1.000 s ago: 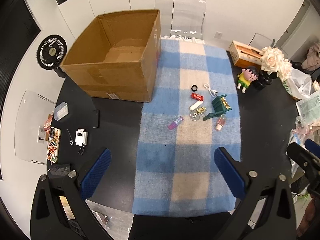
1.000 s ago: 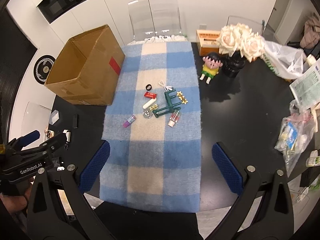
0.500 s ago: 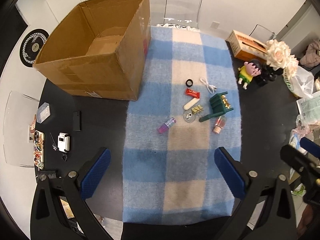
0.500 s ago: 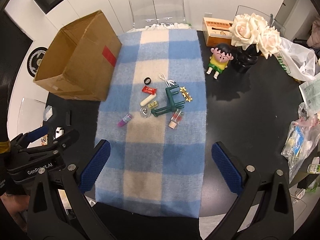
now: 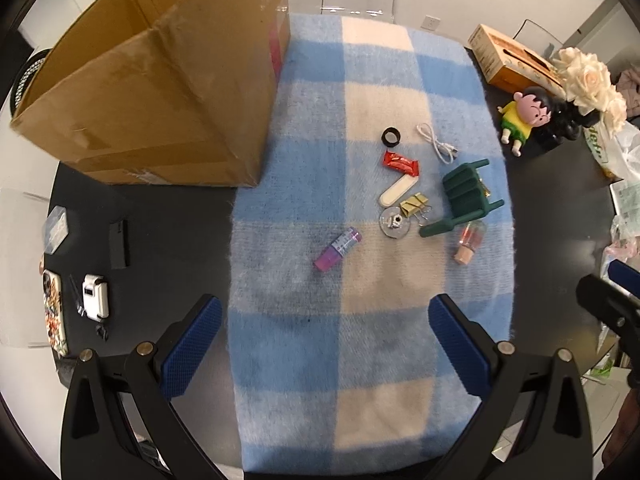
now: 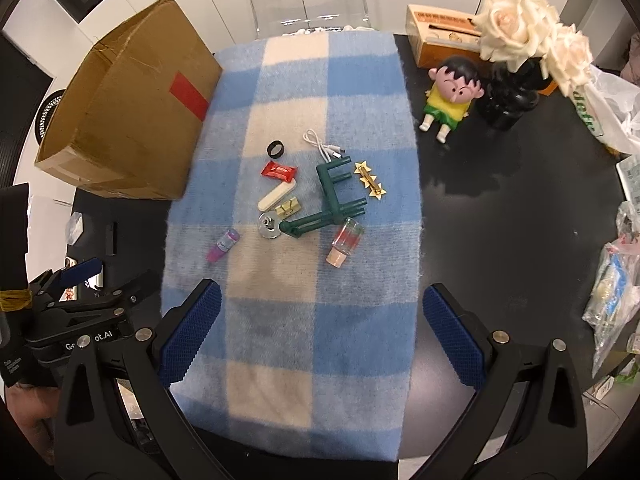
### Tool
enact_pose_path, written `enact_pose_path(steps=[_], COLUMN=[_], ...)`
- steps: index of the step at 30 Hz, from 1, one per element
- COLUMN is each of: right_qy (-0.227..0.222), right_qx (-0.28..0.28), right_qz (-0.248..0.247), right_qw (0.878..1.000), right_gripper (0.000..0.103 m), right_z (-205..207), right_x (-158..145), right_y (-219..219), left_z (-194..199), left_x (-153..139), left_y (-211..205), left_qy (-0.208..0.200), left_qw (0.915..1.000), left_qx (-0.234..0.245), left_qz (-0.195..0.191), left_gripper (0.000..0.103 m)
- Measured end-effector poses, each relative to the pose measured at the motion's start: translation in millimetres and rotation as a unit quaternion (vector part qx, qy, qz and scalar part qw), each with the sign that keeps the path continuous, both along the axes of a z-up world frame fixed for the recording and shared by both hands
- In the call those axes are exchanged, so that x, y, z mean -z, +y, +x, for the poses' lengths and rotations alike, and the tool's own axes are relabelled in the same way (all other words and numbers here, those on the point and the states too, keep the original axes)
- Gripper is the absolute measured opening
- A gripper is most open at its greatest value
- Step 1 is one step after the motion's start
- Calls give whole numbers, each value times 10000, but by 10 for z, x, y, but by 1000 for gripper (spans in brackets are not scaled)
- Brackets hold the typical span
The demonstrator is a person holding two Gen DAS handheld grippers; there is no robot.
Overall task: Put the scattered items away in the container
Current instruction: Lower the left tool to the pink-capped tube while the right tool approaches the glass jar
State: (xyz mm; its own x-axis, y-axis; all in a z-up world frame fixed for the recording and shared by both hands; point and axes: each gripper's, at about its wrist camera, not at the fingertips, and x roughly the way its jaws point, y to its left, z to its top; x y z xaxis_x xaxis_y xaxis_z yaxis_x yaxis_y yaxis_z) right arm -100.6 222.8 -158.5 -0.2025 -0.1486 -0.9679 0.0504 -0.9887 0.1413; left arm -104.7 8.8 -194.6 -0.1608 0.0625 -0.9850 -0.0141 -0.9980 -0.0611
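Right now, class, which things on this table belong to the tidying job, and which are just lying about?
Belongs to the job:
cardboard box
purple tube
red wrapper
black ring
white cable
green toy chair
corked bottle
star clip

Just lying about:
cartoon doll
roses
tissue box
phone

I see a black table (image 6: 500, 216). A blue and cream checked blanket (image 6: 288, 320) lies down its middle. A big cardboard box (image 5: 160, 92) stands on the table at the left, with its corner on the blanket. Left of the blanket lie a phone (image 5: 54, 312), a small white gadget (image 5: 95, 295) and a little clear box (image 5: 56, 229). On the right stand a toy boy (image 6: 450, 98), a black vase of roses (image 6: 508, 96) and an orange box (image 6: 440, 36).
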Motion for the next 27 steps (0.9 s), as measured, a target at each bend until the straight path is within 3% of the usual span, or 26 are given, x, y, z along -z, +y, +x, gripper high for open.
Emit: enact_pose_path(steps=[7, 27], right_qy=[-73, -333], right_qx=[-191, -327], right_qz=[133, 335], right_qw=[9997, 9983], right_gripper=[100, 98], right_z=[-37, -233], right_x=[318, 1190], right_y=[-30, -80], left_z=[-115, -285], left_x=[261, 956], left_y=[-49, 72], left_qy=[-16, -166], left_qw=[10000, 9992], left_qx=[-51, 367], left_qz=[51, 9], left_gripper=[102, 102])
